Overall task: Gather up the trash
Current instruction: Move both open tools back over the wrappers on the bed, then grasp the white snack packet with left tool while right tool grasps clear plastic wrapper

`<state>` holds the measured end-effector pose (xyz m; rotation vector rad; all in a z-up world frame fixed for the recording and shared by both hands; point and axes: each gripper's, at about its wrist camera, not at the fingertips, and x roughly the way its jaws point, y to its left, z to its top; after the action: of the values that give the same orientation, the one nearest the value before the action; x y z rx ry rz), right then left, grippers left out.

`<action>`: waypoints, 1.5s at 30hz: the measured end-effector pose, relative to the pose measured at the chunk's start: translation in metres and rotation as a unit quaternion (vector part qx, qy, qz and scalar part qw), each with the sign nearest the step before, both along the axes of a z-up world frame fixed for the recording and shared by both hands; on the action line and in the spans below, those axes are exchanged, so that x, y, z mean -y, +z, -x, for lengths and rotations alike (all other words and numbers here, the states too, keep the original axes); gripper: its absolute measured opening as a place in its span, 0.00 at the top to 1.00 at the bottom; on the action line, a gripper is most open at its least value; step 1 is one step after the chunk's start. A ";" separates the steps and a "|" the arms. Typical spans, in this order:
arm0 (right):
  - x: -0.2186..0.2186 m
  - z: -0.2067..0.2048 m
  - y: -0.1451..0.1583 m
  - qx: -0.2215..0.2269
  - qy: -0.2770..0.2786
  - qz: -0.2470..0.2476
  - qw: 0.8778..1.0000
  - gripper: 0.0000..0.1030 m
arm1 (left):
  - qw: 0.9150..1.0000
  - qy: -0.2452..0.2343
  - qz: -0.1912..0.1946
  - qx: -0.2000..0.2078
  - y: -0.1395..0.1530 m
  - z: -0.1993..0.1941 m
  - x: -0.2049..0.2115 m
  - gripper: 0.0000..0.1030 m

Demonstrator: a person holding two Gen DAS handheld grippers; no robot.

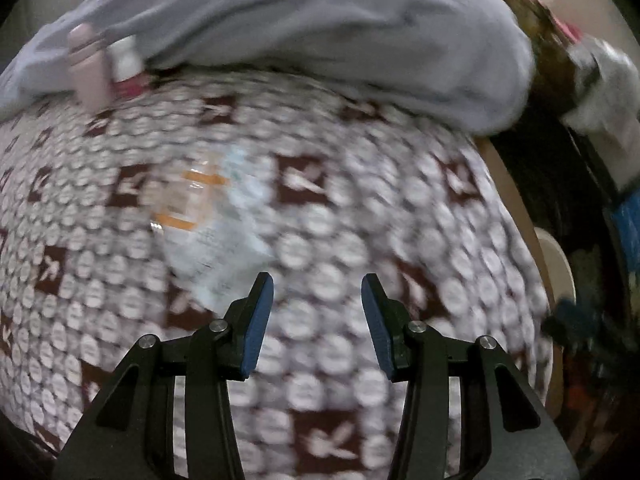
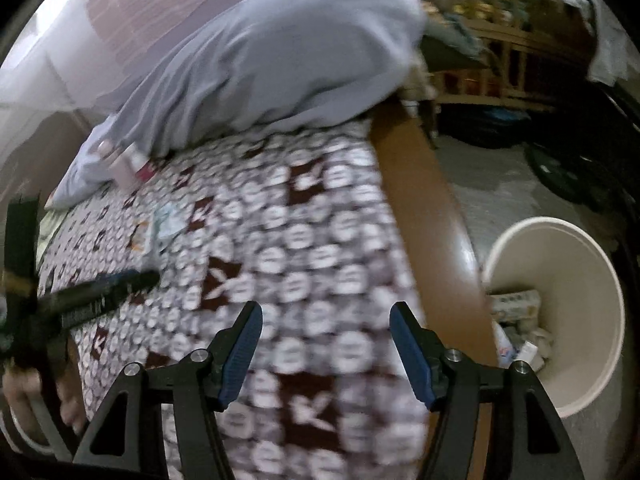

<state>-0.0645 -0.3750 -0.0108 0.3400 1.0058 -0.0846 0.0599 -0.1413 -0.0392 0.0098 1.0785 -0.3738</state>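
Our left gripper (image 1: 317, 292) has its fingers spread apart with nothing between them, above the patterned bedspread (image 1: 320, 240). Our right gripper (image 2: 326, 320) is likewise spread and empty over the same cover, near the brown bed edge (image 2: 420, 200). Just ahead and left of the left gripper lies a clear plastic wrapper (image 1: 208, 220) with orange stripes, flat on the bedspread. Beside the bed stands a white bin (image 2: 580, 280) holding scraps. Farther off, a grey pillow (image 1: 320, 32) rests by two small bottles (image 1: 104, 64).
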 end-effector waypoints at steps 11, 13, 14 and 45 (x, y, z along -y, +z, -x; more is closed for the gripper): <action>-0.039 -0.037 -0.016 -0.010 0.047 -0.012 0.999 0.35 | 0.991 0.102 0.085 -0.034 -0.034 -0.064 -0.065 0.39; -0.041 -0.041 -0.021 -0.014 0.051 -0.013 0.999 0.35 | 0.988 0.110 0.094 -0.049 -0.046 -0.071 -0.067 0.36; -0.041 -0.041 -0.023 -0.016 0.051 -0.014 0.998 0.35 | 0.987 0.116 0.098 -0.054 -0.053 -0.074 -0.067 0.31; -0.133 -0.132 -0.045 -0.015 0.150 -0.031 0.988 0.35 | 0.995 0.079 0.055 -0.034 -0.025 -0.048 -0.150 0.94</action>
<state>0.0678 -0.2419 -0.0556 0.2413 1.0807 0.2144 0.1081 0.0085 -0.0644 -0.1862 1.1168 -0.2916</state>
